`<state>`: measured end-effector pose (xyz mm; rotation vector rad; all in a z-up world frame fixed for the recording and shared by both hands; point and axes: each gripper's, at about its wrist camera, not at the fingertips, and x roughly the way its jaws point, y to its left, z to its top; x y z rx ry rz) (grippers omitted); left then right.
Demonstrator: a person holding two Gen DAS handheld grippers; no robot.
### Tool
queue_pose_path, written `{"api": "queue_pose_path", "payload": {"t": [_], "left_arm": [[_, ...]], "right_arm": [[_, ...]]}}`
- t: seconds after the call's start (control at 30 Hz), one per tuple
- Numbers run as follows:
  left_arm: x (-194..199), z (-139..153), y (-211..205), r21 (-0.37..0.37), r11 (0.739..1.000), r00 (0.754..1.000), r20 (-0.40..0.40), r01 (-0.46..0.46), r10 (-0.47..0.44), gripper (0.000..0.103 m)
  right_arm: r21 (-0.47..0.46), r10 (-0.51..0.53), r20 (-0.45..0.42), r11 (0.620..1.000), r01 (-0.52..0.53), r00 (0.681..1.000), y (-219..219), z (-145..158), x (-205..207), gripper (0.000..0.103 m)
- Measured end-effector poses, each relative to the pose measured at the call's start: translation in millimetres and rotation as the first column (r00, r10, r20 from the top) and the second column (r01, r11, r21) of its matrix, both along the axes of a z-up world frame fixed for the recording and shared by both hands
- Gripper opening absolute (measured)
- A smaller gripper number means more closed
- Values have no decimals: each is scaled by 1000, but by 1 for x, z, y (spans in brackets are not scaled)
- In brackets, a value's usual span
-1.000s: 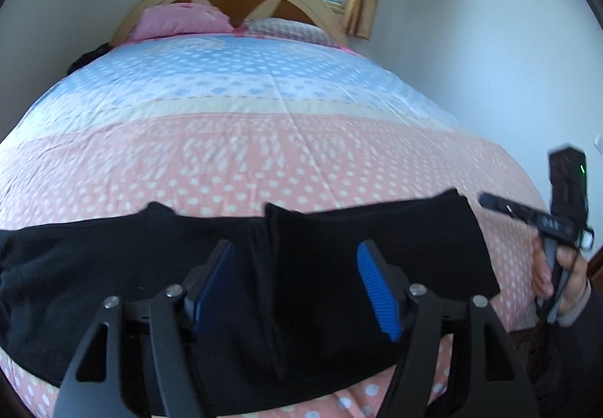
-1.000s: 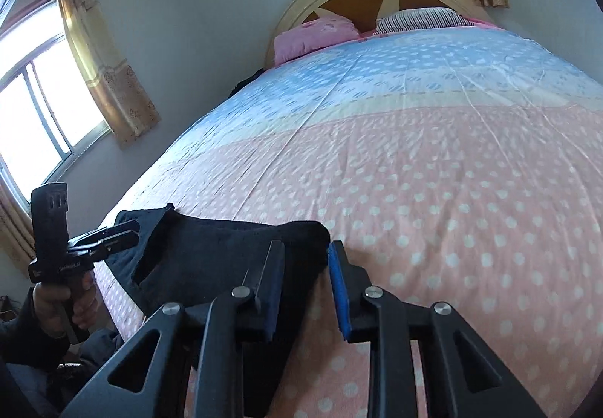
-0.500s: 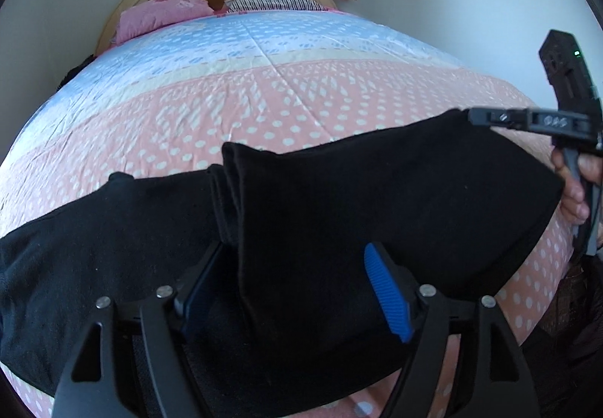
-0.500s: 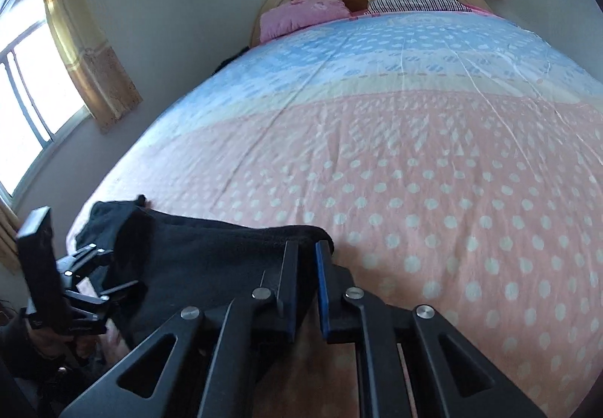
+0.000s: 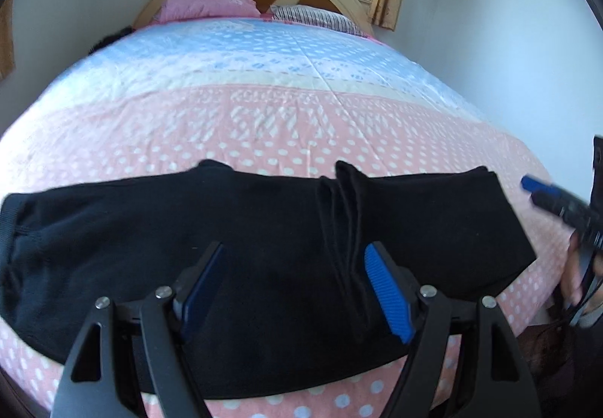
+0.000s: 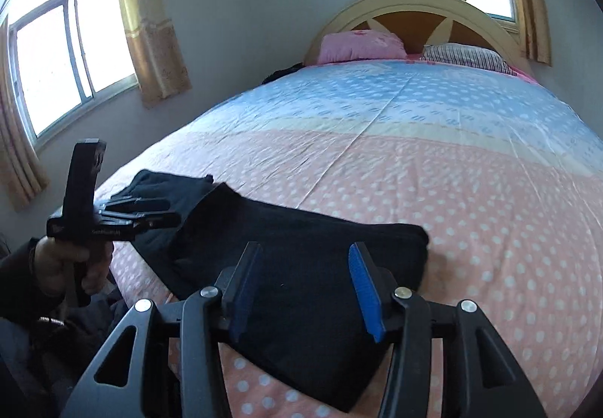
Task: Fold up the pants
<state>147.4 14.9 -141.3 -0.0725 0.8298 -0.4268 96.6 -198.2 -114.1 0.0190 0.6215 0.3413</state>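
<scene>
Across the near edge of the bed (image 5: pixel 301 116), black pants (image 5: pixel 226 229) lie flat on the polka-dot quilt, running left to right; no containers anywhere, only the bed carrying the cloth; far left end of the pants sits flat and single-layered; right of centre a folded-over part overlaps it, with a stack of layered edges showing at the overlap (image 5: pixel 346 214); left gripper (image 5: pixel 294 286) hangs over the middle of the pants, jaws wide, nothing pinched between the blue pads, which stand just above the cloth as far as I can tell; right gripper (image 6: pixel 307 288) is over the folded right end (image 6: pixel 320 248), jaws opening, cloth below the gap but pads not pressing on it; from the left wrist view it shows blurred at the right edge, clear of the pants, with a hand (image 5: pixel 573 278) on its handle; from the right wrist view a hand (image 6: pixel 64 263) grips the left tool; pink pillow (image 6: pixel 358 45) and striped pillow (image 6: pixel 463 54) sit at the headboard (image 6: pixel 414 3), well apart from the pants.
</scene>
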Motion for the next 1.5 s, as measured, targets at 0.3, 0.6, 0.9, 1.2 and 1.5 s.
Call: {"api": "queue_pose_path", "payload": {"t": [0.3,0.6,0.9,1.2,1.5], "left_arm": [[28,-14,-36,-92,994,993,-94,58,-67,14],[15,-12,-17,-123,992,990,-133,25,-42,11],[12,-11,0,-117,993,996,-91,-10,-1,43],[17,16,102,70,971,972,78,-227,221,77],[22,-18,268,137,841,851,40,-523,523,77]], "right_arm": [[-4,-49,46,999,49,998,4,-4,-6,50],[-128,19,-128,991,-35,992,31,-42,9,56],[-103,67,-44,992,-71,997,42,-25,-5,56],[-95,104,-18,990,-105,994,55,-22,-11,56],[-110,146,-13,983,-146,989,78,-26,-11,56]]}}
